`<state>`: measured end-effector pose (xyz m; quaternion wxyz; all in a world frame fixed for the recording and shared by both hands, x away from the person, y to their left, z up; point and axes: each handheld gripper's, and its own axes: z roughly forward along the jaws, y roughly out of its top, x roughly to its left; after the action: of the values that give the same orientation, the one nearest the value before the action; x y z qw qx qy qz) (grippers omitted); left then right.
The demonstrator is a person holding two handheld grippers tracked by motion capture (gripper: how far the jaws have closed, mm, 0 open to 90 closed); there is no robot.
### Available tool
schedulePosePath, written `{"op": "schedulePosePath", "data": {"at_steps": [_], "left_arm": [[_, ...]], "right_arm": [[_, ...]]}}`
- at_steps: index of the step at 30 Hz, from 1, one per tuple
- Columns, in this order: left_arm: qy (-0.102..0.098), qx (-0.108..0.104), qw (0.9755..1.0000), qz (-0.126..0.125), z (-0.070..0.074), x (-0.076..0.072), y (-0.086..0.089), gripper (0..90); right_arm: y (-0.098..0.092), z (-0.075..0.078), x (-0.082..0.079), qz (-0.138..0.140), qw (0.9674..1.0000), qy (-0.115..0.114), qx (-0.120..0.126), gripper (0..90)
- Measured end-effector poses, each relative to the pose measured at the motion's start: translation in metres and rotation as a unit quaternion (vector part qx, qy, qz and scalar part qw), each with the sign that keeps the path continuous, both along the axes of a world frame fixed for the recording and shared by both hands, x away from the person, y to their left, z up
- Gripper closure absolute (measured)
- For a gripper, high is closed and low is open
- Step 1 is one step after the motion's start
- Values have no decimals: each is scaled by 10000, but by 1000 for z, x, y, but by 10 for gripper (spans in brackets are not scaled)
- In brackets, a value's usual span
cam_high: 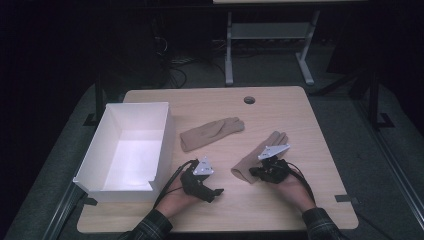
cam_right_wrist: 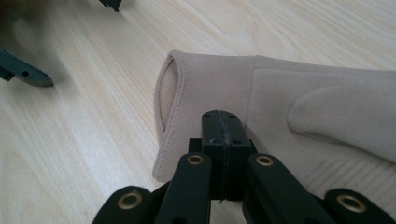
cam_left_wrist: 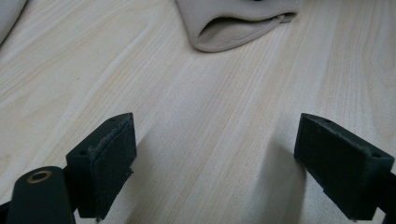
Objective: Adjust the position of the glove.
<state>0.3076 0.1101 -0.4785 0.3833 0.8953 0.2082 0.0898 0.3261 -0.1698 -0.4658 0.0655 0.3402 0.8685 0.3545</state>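
Observation:
Two tan gloves lie on the wooden table. The far one is flat near the middle. The near one lies at the right with its open cuff toward me. My right gripper rests at that cuff; in the right gripper view its jaws are pressed together on top of the glove, with no fabric visible between the pads. My left gripper is held low over bare wood, its jaws wide apart, and the near glove's cuff lies ahead of it.
A white open box stands at the table's left side, empty inside. A round cable hole sits near the far edge. Another table's metal legs stand on the floor beyond.

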Motion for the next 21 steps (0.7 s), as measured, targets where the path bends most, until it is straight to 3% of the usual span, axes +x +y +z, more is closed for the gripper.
{"op": "schedulePosePath", "data": {"at_steps": [21], "left_arm": [[19, -13, 10000, 29, 0, -1, 0, 123]], "right_arm": [[-56, 4, -28, -341, 9991, 104, -241, 899]]}}
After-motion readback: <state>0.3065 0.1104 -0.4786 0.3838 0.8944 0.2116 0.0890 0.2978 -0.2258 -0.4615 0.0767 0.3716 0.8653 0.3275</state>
